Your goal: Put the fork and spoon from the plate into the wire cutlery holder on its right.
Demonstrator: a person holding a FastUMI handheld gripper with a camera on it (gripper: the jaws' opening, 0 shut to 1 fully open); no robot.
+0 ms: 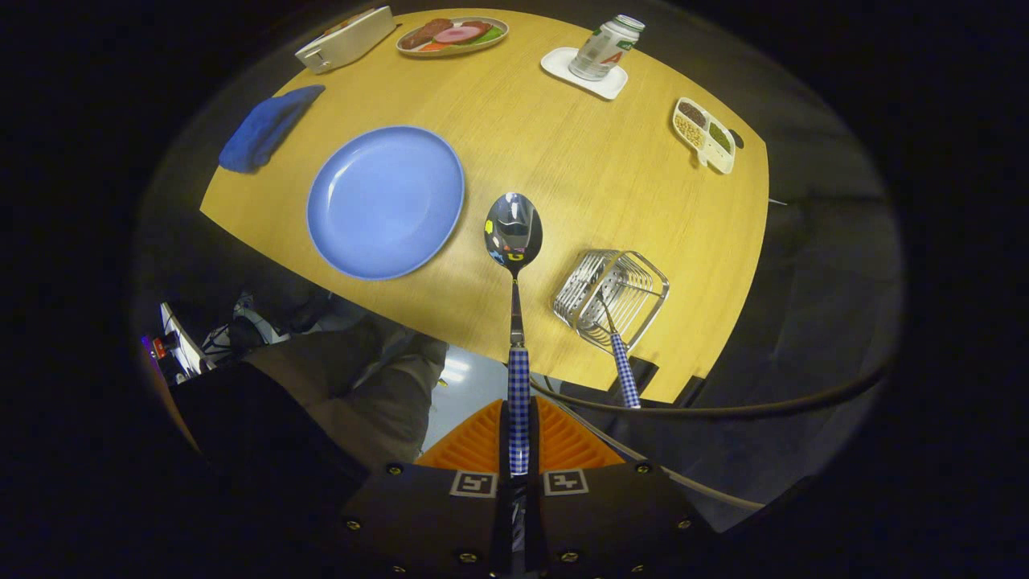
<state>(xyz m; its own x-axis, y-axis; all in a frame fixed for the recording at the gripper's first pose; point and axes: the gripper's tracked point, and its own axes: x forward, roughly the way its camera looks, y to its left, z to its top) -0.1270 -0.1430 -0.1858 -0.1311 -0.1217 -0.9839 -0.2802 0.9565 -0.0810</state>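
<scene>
The gripper [518, 450] is closed on the checked blue-and-white handle of a polished steel spoon [514, 265], both fingers pressing the handle between them, so that the bowl of the spoon stands out ahead of the fingers, held high above the round wooden table [579, 169]. Below and beyond the spoon's bowl, to its left, lies the round blue plate [386, 201], now bare of cutlery. To the right of the spoon sits the silvery wire cutlery holder [612, 296], near the table's near edge, and a fork with a matching checked handle [621, 362] already rests in it, its handle sticking out toward the camera; how its tines sit among the wires is hard to make out. The step in hand appears to be carrying the spoon across to the holder, the fork's half of the task being done. The next move calls for shifting right until the spoon is over the holder's opening, lowering it in beside the fork without knocking the light basket, then loosening the fingers.
</scene>
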